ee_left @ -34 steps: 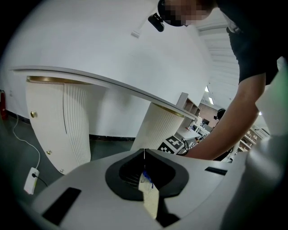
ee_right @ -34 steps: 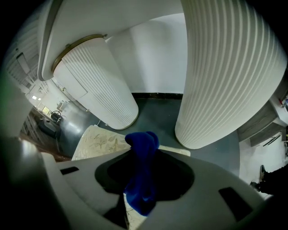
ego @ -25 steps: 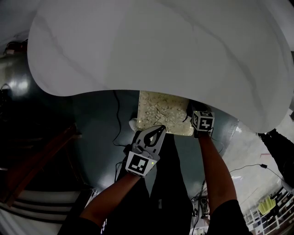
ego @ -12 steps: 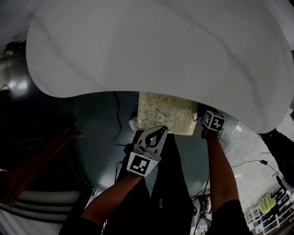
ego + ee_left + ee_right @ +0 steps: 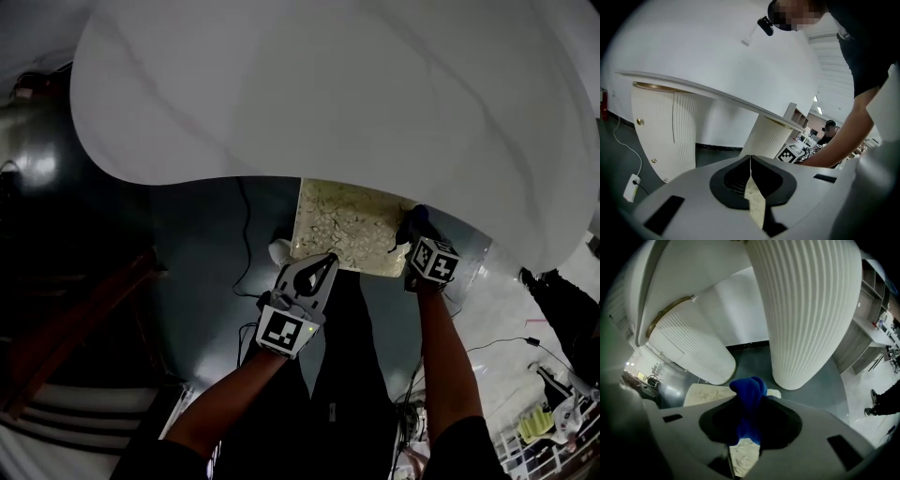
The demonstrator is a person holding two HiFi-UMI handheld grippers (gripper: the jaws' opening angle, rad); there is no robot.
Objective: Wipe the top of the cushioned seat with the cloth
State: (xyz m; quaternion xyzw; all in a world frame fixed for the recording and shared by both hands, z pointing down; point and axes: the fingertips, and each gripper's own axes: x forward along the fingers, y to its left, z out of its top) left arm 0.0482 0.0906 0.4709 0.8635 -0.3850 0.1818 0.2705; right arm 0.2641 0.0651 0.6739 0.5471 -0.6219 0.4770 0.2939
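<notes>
The cushioned seat (image 5: 349, 225), cream with a gold pattern, stands half under a big white table top (image 5: 337, 84). My right gripper (image 5: 412, 232) is at the seat's right edge, shut on a blue cloth (image 5: 413, 221). In the right gripper view the blue cloth (image 5: 749, 401) bulges out between the jaws, above the seat (image 5: 705, 392). My left gripper (image 5: 328, 263) is shut with nothing in it, its tips just over the seat's near edge. In the left gripper view the jaws of the left gripper (image 5: 750, 158) meet in a thin line, with the seat (image 5: 755, 204) showing below.
Two ribbed white table pedestals (image 5: 808, 310) (image 5: 691, 350) stand right behind the seat. A cable (image 5: 242, 234) trails over the dark floor to its left. The table top overhangs the seat's far half. Dark wooden furniture (image 5: 75, 328) is at far left.
The right gripper with the cloth slid right off the seat's right edge, then came back to that edge. The left gripper has stayed put.
</notes>
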